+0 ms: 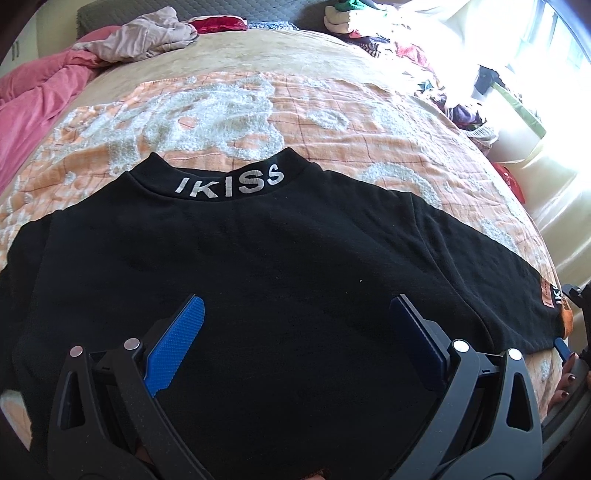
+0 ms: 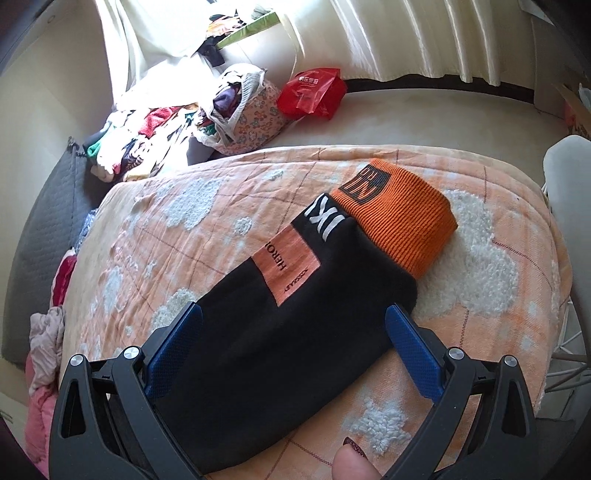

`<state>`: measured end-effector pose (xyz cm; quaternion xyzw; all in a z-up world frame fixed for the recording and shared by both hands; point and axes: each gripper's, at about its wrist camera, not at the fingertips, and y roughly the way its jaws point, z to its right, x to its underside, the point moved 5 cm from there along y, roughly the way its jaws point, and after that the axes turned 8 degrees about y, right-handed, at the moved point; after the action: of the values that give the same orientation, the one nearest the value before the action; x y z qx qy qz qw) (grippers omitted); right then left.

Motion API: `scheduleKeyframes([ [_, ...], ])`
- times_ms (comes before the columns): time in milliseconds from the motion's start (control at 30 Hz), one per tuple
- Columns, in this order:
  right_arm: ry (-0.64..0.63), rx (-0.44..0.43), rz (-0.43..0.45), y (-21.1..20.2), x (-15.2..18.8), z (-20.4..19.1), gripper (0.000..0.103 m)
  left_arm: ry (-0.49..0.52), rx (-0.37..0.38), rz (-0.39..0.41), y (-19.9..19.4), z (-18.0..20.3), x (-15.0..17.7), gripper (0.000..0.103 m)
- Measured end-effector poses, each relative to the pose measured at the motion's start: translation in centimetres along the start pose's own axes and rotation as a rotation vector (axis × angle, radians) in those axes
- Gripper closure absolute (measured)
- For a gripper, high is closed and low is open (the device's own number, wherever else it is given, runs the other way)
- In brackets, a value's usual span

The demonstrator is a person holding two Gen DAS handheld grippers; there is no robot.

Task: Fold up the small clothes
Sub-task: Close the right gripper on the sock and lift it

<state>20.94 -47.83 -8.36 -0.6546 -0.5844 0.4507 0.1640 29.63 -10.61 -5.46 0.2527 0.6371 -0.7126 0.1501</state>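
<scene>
The left gripper (image 1: 295, 314) hovers over the body of a black top (image 1: 280, 258), its blue pads spread wide with nothing between them. The right gripper (image 2: 293, 325) is likewise released, its pads straddling the top's sleeve (image 2: 295, 332) without pinching it. A thumb (image 2: 351, 458) with a dark painted nail shows at the bottom edge of the right wrist view, resting against the sleeve's near end.

The top lies flat and spread on an orange blanket (image 1: 332, 110) with white fluffy patches, covering a bed. Its collar (image 1: 229, 181), lettered "IKISS", points away from the left gripper, so the body's axis runs near to far, while the sleeves stretch out left and right. In the right wrist view the sleeve runs diagonally from lower left to upper right, ending in an orange ribbed cuff (image 2: 402, 221); an orange label (image 2: 286, 266) sits mid-sleeve.

Nothing lies on the top. Further off, a pink quilt (image 1: 33, 99) and a crumpled beige garment (image 1: 147, 35) sit at the blanket's far left. Beyond the bed's right side are a heap of mixed clothes (image 2: 136, 144), a floral bag (image 2: 251, 114), a red bag (image 2: 314, 92) and pale curtains (image 2: 406, 37).
</scene>
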Motion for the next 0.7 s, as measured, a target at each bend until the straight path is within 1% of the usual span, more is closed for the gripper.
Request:
scheduleKeyframes([
  [200, 0.045, -0.016, 0.005, -0.2, -0.5, 0.6, 0.004, -0.003, 0.003, -0.001, 0.2, 0.0, -0.2, 0.009],
  [367, 0.071, 0.024, 0.078, -1.3, -1.0, 1.2, 0.004, -0.016, -0.001, 0.005, 0.2, -0.6, -0.9, 0.009],
  [433, 0.087, 0.02, 0.06, -0.8, -1.1, 1.5, 0.004, -0.025, -0.001, 0.01, 0.1, -0.9, -1.1, 0.009],
  [500, 0.124, 0.021, 0.014, 0.2, -1.0, 2.2, 0.004, -0.032, -0.003, 0.012, 0.2, -1.2, -1.4, 0.009],
  [567, 0.162, 0.003, -0.028, 1.1, -0.9, 2.6, 0.004, -0.045, -0.003, 0.014, 0.1, -1.6, -1.7, 0.009],
  [633, 0.186, -0.04, -0.018, 1.0, -1.2, 2.5, 0.004, -0.057, -0.001, 0.015, 0.2, -1.8, -1.9, 0.009],
  [700, 0.192, -0.086, -0.045, 1.4, -1.6, 2.0, 0.004, -0.059, -0.008, 0.015, 0.1, -2.1, -2.0, 0.009],
])
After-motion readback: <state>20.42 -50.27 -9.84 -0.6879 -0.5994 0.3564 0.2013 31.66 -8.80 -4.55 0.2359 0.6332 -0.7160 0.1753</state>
